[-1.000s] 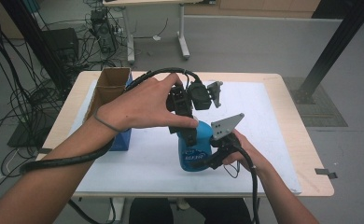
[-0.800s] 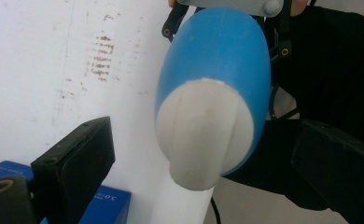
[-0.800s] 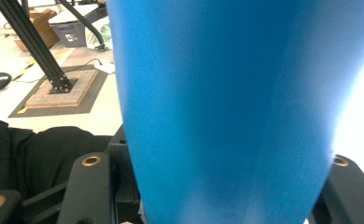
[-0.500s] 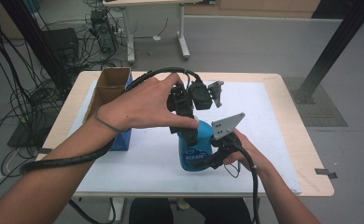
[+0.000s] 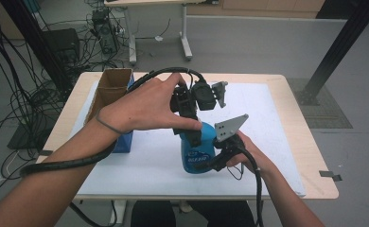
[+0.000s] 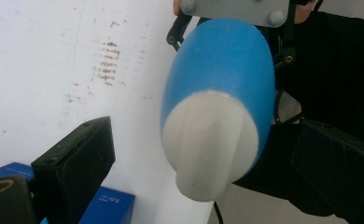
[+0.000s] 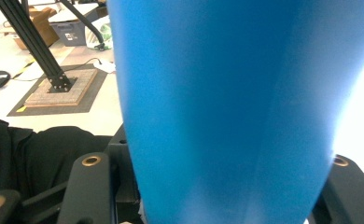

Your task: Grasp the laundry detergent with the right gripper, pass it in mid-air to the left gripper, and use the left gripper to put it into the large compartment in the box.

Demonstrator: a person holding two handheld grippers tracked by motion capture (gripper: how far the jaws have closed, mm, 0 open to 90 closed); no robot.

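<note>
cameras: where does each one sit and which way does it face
High view: above the person's side, looking forward and down on the table; both forearms show.
Left gripper view: on the left gripper, looking down at the blue bottle and its white cap.
Right gripper view: on the right gripper, clamped on the bottle.
All share the bottle.

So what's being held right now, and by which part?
The right tongs are shut on the blue bottle around its body. The left tongs straddle its white cap, open.

left gripper [image 5: 192, 101]: black body, thick black ribbed cable
right gripper [image 5: 223, 151]: black, grey three-cornered plate with screws
left wrist: thin grey band
</note>
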